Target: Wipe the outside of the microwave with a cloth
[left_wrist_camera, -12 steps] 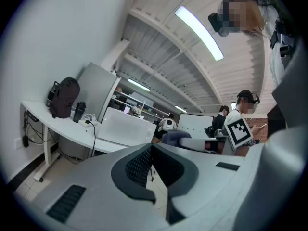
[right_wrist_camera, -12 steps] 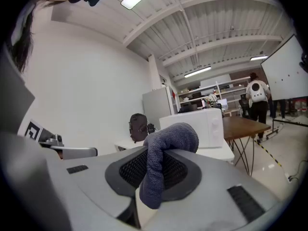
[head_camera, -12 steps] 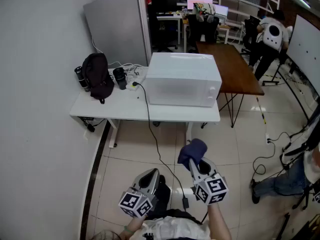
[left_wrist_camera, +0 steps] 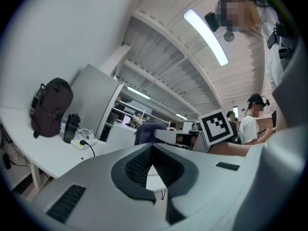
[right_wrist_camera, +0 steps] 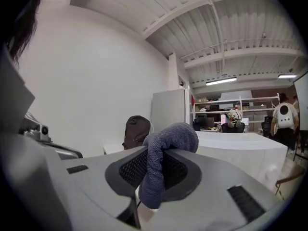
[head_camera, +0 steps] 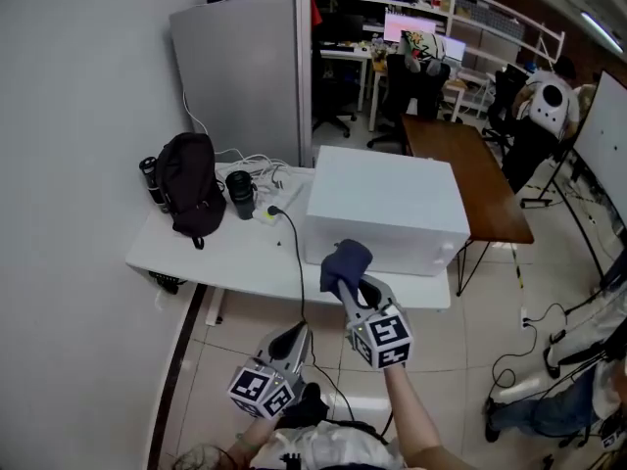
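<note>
Head view: my right gripper (head_camera: pixel 355 294) has its jaws clamped on the dark blue cloth (head_camera: pixel 345 260), which bunches above the tips. It is held up in front of the white microwave (head_camera: pixel 387 209) on the bench (head_camera: pixel 220 253), not yet touching it. My left gripper (head_camera: pixel 294 339) hangs low, jaws together on nothing, by my judgement kept clear so the right can wipe.

White microwave (head_camera: pixel 387 204) on a white tabletop (head_camera: pixel 220 255); right gripper (head_camera: pixel 348 287) holds a blue cloth (head_camera: pixel 345 259) beside it.
</note>
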### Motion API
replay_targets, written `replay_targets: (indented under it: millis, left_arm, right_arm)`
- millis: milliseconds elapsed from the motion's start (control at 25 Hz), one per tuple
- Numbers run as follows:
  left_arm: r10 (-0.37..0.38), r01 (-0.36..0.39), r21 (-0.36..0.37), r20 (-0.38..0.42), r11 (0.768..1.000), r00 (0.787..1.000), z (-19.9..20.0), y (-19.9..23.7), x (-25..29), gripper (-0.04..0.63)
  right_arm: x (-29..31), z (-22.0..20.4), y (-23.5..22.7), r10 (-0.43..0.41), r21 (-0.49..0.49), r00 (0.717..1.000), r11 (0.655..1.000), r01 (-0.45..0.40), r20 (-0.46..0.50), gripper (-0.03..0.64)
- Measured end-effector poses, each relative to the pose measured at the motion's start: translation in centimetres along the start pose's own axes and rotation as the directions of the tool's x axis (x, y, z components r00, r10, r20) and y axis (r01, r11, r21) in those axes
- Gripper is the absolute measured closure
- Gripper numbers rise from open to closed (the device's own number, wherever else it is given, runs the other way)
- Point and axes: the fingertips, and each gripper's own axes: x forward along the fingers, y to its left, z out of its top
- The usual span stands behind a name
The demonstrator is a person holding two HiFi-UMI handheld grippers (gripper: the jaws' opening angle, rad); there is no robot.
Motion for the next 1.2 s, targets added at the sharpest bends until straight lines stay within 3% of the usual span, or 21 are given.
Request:
replay_targets:
  millis: [160, 320, 520, 800, 1000, 1200]
  left_arm:
    - [0.008, -0.008, -0.030, -0.004, 1.000, 1.000, 0.9, 3.5, 3.3, 0.609]
    - [-0.013, 0.011, -0.066, -0.037, 0.998, 0.999, 0.0, 4.6, 5.7, 0.609]
    - [-0.015, 0.015, -0.064, 0.004, 0.998, 1.000, 1.6, 5.5, 8.8, 0.609]
    - [-0.032, 0.033, -0.073, 0.017, 0.997, 0.999, 1.8, 5.1, 12.2, 0.609]
    - [-0.064, 0.062, -0.075, -0.020, 0.995, 0.998, 0.7, 3.7, 13.6, 0.609]
    - [-0.077, 0.074, -0.079, -0.039, 0.994, 0.996, -0.1, 2.7, 14.4, 0.609]
  right_arm:
    - [7.8, 0.3, -0.3, 0.042, -0.082, 0.998, 0.996, -0.045, -0.040, 0.548]
    - [12.4, -0.2, -0.4, 0.075, -0.103, 0.991, 0.991, -0.086, -0.108, 0.548]
    - [13.0, -2.4, -4.2, 0.016, -0.124, 0.986, 0.992, -0.037, -0.164, 0.546]
    - [5.4, -6.3, -15.1, -0.194, -0.057, 0.957, 0.981, 0.186, -0.214, 0.548]
    - [-2.5, -9.1, -24.0, -0.377, 0.027, 0.897, 0.919, 0.393, -0.232, 0.548]
    - [-9.0, -11.3, -29.6, -0.491, 0.042, 0.826, 0.853, 0.521, -0.276, 0.548]
